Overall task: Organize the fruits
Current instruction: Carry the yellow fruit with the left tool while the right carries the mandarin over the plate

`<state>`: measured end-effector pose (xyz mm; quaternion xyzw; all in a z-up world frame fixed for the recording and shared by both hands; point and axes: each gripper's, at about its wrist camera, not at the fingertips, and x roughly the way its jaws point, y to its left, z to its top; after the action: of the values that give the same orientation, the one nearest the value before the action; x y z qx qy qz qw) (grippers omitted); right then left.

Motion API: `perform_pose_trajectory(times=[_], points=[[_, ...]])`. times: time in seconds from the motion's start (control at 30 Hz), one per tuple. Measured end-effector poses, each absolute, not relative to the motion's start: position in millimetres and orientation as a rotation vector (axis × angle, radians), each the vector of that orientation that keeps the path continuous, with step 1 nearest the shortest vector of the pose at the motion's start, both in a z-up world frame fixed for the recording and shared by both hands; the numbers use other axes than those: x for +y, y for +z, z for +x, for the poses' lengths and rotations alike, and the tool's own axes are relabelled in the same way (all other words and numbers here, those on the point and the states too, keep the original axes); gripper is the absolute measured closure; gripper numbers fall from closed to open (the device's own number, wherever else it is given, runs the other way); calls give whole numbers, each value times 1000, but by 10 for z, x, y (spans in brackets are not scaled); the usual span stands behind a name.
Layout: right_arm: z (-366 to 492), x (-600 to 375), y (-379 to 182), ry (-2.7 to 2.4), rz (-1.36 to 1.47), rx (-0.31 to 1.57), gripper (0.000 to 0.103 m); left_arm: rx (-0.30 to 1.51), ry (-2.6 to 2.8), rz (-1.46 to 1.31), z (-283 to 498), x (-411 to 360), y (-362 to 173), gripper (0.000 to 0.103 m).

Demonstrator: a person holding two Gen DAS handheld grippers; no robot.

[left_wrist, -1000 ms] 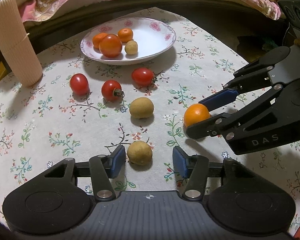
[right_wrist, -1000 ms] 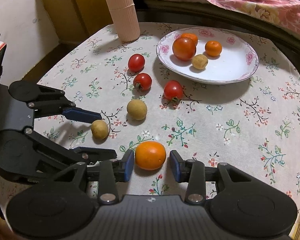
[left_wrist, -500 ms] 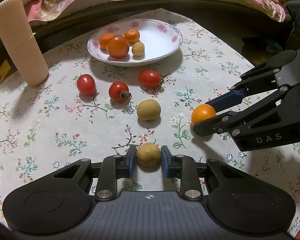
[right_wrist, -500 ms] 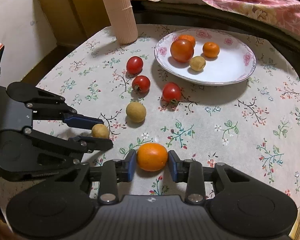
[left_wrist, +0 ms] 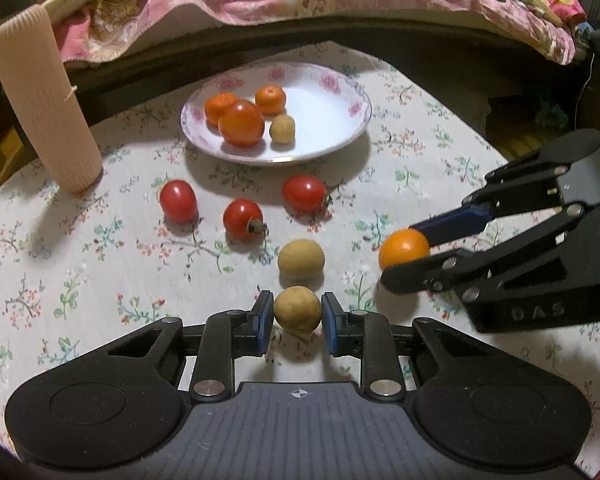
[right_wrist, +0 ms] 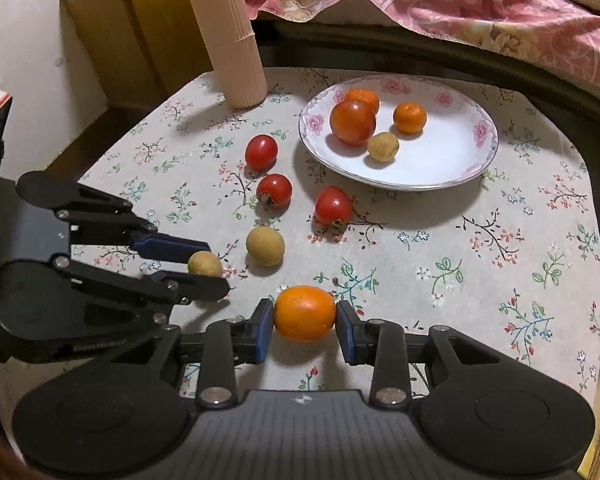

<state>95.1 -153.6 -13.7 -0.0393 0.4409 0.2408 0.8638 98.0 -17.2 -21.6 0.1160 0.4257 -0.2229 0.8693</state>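
The left gripper [left_wrist: 297, 317], at the bottom centre of the left wrist view, has its blue pads pressed against both sides of a small tan fruit [left_wrist: 297, 308], jaws closed to that fruit's width. The right gripper [right_wrist: 305, 326], at the bottom centre of the right wrist view, is closed the same way around an orange [right_wrist: 305, 313], pads touching each side. Both held fruits sit low over the flowered tablecloth [left_wrist: 80, 264]; whether they touch it cannot be told.

In the upper middle of the left wrist view stands a white plate [left_wrist: 340, 92] with pink flowers on its rim. It holds four pieces: a large tomato [left_wrist: 241, 122], an orange partly hidden behind it [left_wrist: 219, 105], a small orange [left_wrist: 271, 99] and a small tan fruit [left_wrist: 282, 129].

Loose on the cloth between the plate and the grippers lie three red cherry tomatoes [left_wrist: 178, 201] [left_wrist: 243, 219] [left_wrist: 304, 193] and another tan fruit [left_wrist: 301, 258]. A ribbed pink cylinder [left_wrist: 44, 100] stands upright at the upper left.
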Motion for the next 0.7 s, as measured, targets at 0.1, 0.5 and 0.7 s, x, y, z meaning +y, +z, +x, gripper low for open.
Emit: perform_pose_trajectory(times=[0.1, 0.5, 0.7], points=[[958, -1532, -112, 505, -69, 918, 67, 877, -464, 237, 1004, -183, -174, 70], [976, -1546, -14, 497, -46, 883, 67, 856, -460, 217, 1043, -211, -103, 70], [965, -1549, -7, 497, -41, 879, 67, 850, -451, 209, 1059, -203, -79, 70]])
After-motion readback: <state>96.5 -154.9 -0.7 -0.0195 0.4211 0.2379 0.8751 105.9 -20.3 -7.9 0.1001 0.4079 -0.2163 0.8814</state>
